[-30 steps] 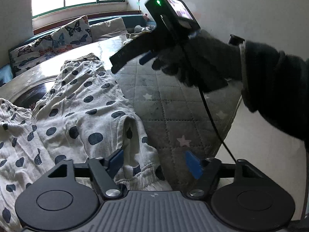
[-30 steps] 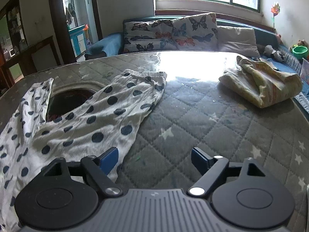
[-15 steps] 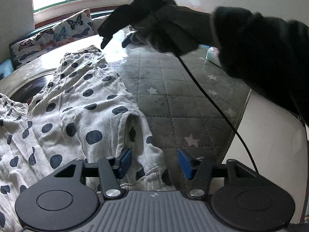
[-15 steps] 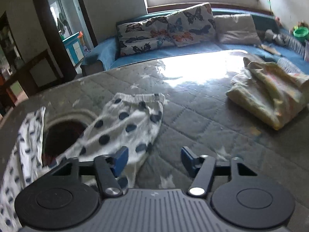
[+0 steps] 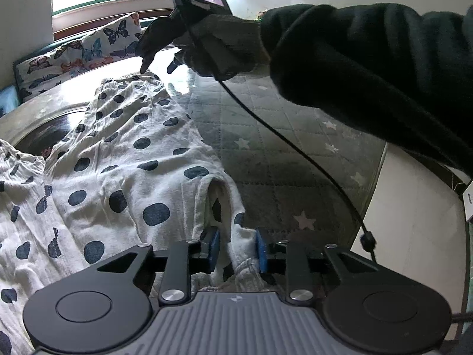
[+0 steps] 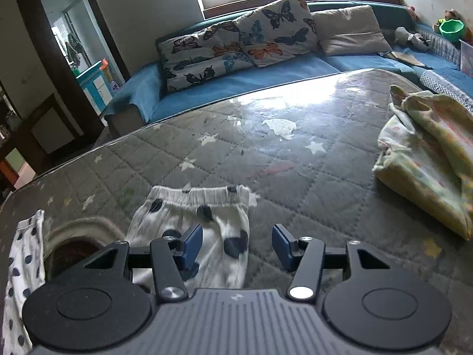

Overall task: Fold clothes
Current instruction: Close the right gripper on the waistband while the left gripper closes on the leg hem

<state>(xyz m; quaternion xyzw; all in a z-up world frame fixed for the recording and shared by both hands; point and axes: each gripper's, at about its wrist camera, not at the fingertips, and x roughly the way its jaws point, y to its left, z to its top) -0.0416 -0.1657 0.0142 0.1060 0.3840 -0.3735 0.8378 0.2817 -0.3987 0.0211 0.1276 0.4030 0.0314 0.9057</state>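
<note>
White trousers with dark polka dots (image 5: pixel 124 159) lie spread on the grey quilted star-pattern table (image 5: pixel 283 153). My left gripper (image 5: pixel 236 250) is at the near hem of one leg, its blue pads closing around a bunched fold of the fabric, still slightly apart. My right gripper (image 6: pixel 236 244) is open and hovers over the far end of the same trousers (image 6: pixel 204 210), near the elastic waistband. In the left wrist view the right gripper (image 5: pixel 156 66) is held by a black-gloved hand above that waistband.
A folded yellow patterned cloth (image 6: pixel 428 153) lies at the right of the table. A dark round hole (image 5: pixel 44 136) in the table sits under the trousers. A blue sofa with butterfly cushions (image 6: pixel 236 41) stands behind. The table edge and white floor (image 5: pixel 414 207) are on the right.
My left gripper has moved forward onto the leg hem and its jaws have narrowed around the fabric. My right gripper has travelled away across the table to the waistband end.
</note>
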